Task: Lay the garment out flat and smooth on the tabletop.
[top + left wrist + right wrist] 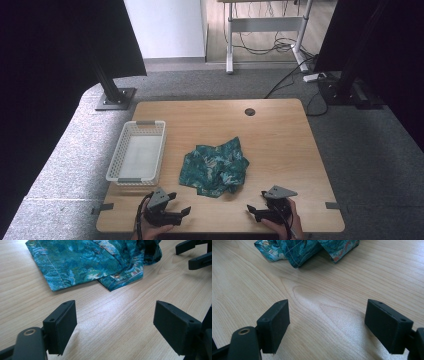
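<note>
left tongs, crumpled cloth, white basket

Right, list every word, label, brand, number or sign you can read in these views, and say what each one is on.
There is none to read.
The teal cloth carries a leafy print, no lettering.
The white basket, the wooden table, the left gripper and the right gripper show no label or marking.
The pads in the left gripper view are plain black, with small holes and no numbers.
</note>
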### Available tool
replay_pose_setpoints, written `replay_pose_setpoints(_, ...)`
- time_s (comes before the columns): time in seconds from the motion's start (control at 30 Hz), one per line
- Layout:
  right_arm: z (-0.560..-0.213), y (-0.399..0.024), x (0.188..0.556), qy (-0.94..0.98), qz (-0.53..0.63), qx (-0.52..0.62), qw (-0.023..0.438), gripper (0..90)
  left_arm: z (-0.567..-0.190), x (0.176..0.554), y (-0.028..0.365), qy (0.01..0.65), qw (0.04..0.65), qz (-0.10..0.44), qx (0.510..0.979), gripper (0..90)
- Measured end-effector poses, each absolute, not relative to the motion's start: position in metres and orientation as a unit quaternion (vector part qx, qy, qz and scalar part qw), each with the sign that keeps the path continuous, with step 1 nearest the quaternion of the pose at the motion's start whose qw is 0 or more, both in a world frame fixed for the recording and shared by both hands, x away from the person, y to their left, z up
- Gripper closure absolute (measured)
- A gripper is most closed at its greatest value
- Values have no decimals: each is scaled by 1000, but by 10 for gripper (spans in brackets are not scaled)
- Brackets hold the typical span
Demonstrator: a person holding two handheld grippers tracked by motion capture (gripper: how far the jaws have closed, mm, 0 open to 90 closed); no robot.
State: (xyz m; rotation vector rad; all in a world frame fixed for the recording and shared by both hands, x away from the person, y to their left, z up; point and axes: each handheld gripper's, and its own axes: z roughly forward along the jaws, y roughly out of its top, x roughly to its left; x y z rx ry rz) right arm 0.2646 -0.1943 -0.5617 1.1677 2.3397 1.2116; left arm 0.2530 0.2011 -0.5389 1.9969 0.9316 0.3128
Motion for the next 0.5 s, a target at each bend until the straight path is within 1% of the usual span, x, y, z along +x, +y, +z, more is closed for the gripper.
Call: replay_pose_setpoints(0.5, -561, -198, 266, 800, 422, 408, 119, 198, -541, 257, 173, 355, 441, 138, 813, 190)
